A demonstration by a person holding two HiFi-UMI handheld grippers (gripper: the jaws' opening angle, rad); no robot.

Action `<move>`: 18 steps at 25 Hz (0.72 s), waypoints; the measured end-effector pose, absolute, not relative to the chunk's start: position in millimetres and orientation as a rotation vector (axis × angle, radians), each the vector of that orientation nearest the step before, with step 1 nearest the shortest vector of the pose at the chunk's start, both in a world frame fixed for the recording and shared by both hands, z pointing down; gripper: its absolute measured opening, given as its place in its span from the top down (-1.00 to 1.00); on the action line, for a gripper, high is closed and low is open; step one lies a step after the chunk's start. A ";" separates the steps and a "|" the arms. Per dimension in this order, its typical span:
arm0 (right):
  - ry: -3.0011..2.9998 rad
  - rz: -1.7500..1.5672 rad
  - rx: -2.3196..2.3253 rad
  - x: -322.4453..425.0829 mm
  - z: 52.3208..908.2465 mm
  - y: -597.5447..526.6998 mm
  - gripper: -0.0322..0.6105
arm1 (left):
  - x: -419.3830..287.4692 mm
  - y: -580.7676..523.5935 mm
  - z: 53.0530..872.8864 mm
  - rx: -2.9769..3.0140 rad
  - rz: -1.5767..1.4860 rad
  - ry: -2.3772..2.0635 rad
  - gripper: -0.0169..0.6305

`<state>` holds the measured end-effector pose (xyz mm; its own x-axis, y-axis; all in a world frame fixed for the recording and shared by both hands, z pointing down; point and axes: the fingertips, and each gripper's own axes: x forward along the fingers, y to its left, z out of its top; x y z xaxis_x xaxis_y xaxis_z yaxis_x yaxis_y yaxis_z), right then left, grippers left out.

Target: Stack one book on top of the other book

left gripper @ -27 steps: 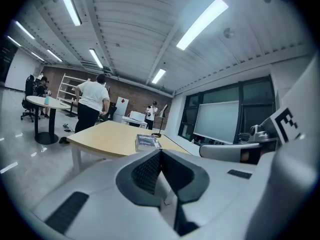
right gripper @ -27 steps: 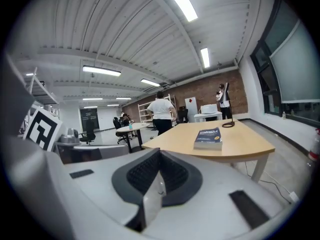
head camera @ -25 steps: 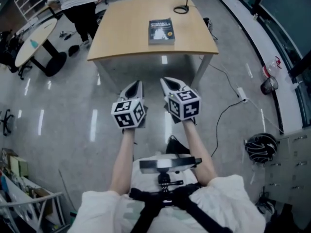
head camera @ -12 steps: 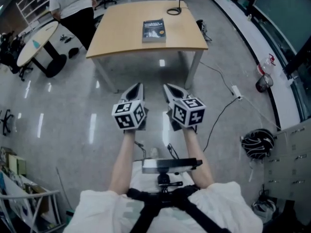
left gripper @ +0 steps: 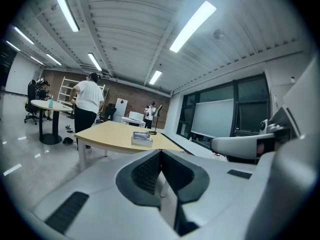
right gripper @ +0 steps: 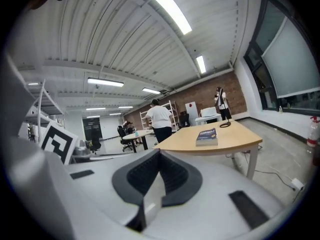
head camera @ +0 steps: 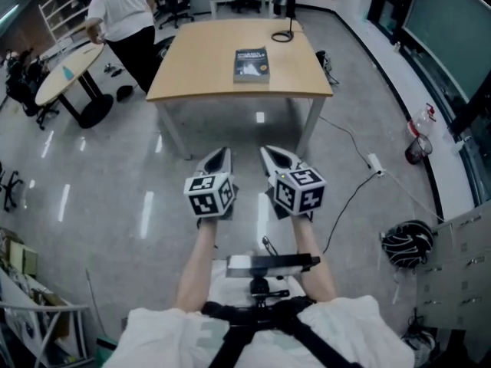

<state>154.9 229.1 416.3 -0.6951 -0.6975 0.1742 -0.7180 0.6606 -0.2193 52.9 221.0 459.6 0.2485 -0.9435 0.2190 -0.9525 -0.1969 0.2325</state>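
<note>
A dark-covered book (head camera: pixel 252 64) lies on the wooden table (head camera: pixel 199 67), far ahead of both grippers. It also shows small in the left gripper view as a thick book (left gripper: pixel 142 138) and in the right gripper view as the same book (right gripper: pixel 207 136); I cannot tell whether it is one book or two stacked. My left gripper (head camera: pixel 220 154) and right gripper (head camera: pixel 269 153) hang side by side over the floor, well short of the table. Both are shut and hold nothing: left gripper (left gripper: pixel 161 155), right gripper (right gripper: pixel 159 155).
A black cable loop (head camera: pixel 285 15) lies at the table's far edge. A person in a white shirt (head camera: pixel 123 10) stands by a round table (head camera: pixel 65 75) at the left. A floor cable (head camera: pixel 360 171), a dark helmet (head camera: pixel 410 240) and cabinets (head camera: pixel 460 259) are at the right.
Both grippers have drifted together back from the table, lower in the head view. Their jaws stay shut. The book has not moved on the table.
</note>
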 end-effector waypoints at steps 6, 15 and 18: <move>-2.786 0.383 1.190 149.4 408.2 227.2 0.90 | 45.4 219.4 453.7 2.189 0.014 -1.763 0.90; -2.753 0.371 1.182 150.0 414.7 227.6 0.90 | 47.7 219.7 462.2 2.171 0.019 -1.747 0.90; -2.752 0.370 1.189 152.5 414.8 227.2 0.90 | 48.4 220.4 462.8 2.173 0.025 -1.750 0.90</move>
<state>152.5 227.2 414.8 -0.6838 -0.6998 0.2064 -0.7295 0.6614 -0.1744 48.4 220.4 462.8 0.2370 -0.9440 0.2297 -0.9502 -0.1759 0.2573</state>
